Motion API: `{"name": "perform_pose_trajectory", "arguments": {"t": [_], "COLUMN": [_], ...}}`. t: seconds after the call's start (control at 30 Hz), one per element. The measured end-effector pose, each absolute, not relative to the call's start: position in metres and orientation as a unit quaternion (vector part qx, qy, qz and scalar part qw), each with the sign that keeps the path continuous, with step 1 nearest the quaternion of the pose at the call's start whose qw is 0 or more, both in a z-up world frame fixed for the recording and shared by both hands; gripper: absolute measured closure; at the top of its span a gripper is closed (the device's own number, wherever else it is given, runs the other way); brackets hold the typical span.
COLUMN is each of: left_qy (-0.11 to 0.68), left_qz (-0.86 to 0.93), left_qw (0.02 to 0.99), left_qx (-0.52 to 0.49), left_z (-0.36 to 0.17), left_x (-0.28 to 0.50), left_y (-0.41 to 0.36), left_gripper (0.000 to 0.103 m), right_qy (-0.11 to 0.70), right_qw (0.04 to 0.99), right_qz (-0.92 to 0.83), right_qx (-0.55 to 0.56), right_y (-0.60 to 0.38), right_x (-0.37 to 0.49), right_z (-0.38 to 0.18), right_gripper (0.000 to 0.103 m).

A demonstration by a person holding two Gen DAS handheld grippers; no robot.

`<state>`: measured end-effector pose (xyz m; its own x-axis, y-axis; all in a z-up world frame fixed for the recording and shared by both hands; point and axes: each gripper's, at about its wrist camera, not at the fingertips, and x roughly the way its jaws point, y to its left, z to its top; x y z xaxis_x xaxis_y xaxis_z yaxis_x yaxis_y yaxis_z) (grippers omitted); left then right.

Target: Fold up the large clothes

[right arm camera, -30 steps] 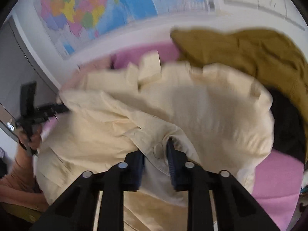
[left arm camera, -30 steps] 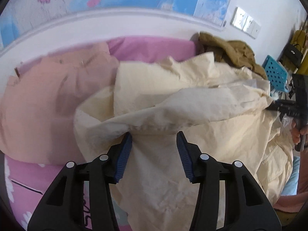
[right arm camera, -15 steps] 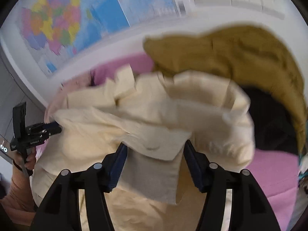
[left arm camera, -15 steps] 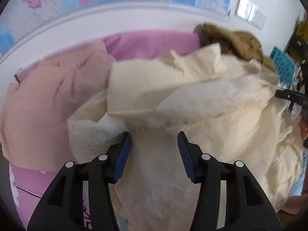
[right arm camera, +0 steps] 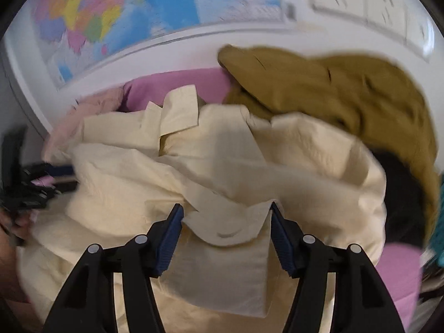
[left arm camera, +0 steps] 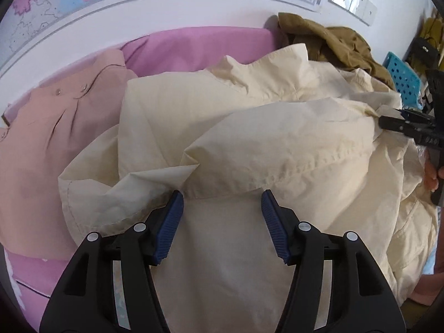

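Both claws released over the cream shirt, ready to regrip

My left claw (left arm camera: 222,202) is opening, a stitched hem just ahead of its tips, nothing pinched; my right claw (right arm camera: 226,216) stands apart around a loose cuff flap without pressing it. The cream shirt (left arm camera: 249,127) lies bunched on the pink bed (left arm camera: 194,44) under both claws. I judge I should pinch one layer only, at matching edges, before folding

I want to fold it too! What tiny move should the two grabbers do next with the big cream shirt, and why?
Probably spread it flat first. The crumpled cream cotton shirt lies bunched on the pink bedsheet. The left gripper, jaws opening, pinches nothing; the right gripper stands open around a cream flap. Closing each on an edge and pulling apart seems sensible.
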<state>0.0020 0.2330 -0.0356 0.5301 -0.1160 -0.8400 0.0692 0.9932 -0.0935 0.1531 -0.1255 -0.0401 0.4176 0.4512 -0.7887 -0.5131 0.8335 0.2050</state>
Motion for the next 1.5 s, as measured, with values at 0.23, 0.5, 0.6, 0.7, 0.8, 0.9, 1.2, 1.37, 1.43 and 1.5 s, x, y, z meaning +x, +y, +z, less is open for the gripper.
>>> {"name": "perform_pose_trajectory", "arguments": {"t": [0.23, 0.5, 0.6, 0.7, 0.8, 0.9, 1.2, 1.37, 1.43, 1.5], "left_qy": [0.472, 0.472, 0.471, 0.465, 0.442, 0.430, 0.478, 0.428, 0.415, 0.405], "left_qz": [-0.047, -0.035, -0.036, -0.024, -0.018, -0.035, -0.037, -0.035, -0.032, -0.035], "left_qw": [0.880, 0.881, 0.881, 0.885, 0.897, 0.902, 0.877, 0.900, 0.906, 0.909], "left_qx": [-0.022, 0.002, 0.007, 0.008, 0.002, -0.015, -0.025, -0.074, -0.080, -0.093], "left_z": [-0.033, -0.038, -0.040, -0.034, -0.018, -0.007, -0.041, -0.017, -0.011, -0.006], "left_x": [-0.003, -0.002, -0.003, -0.008, -0.026, -0.049, -0.089, -0.123, -0.137, -0.157], "left_y": [0.231, 0.223, 0.223, 0.225, 0.230, 0.236, 0.236, 0.256, 0.260, 0.264], "left_gripper": [0.044, 0.044, 0.043, 0.043, 0.041, 0.039, 0.037, 0.032, 0.031, 0.030], "right_qy": [0.371, 0.452, 0.488, 0.485, 0.458, 0.433, 0.515, 0.474, 0.459, 0.447], "right_qw": [0.873, 0.830, 0.816, 0.818, 0.826, 0.822, 0.780, 0.799, 0.802, 0.806], "right_qz": [0.315, 0.313, 0.306, 0.309, 0.329, 0.369, 0.355, 0.370, 0.380, 0.382], "right_qx": [-0.023, -0.095, -0.052, -0.026, 0.003, 0.008, -0.017, 0.007, 0.030, 0.059], "right_y": [-0.136, -0.086, -0.102, -0.113, -0.127, -0.126, -0.109, -0.134, -0.149, -0.176], "right_x": [0.118, 0.138, 0.152, 0.148, 0.132, 0.115, 0.126, 0.100, 0.086, 0.071], "right_z": [0.006, -0.046, -0.069, -0.061, -0.035, -0.018, -0.074, -0.036, -0.023, -0.014], "right_gripper": [0.042, 0.045, 0.047, 0.046, 0.044, 0.041, 0.044, 0.029, 0.025, 0.020]}}
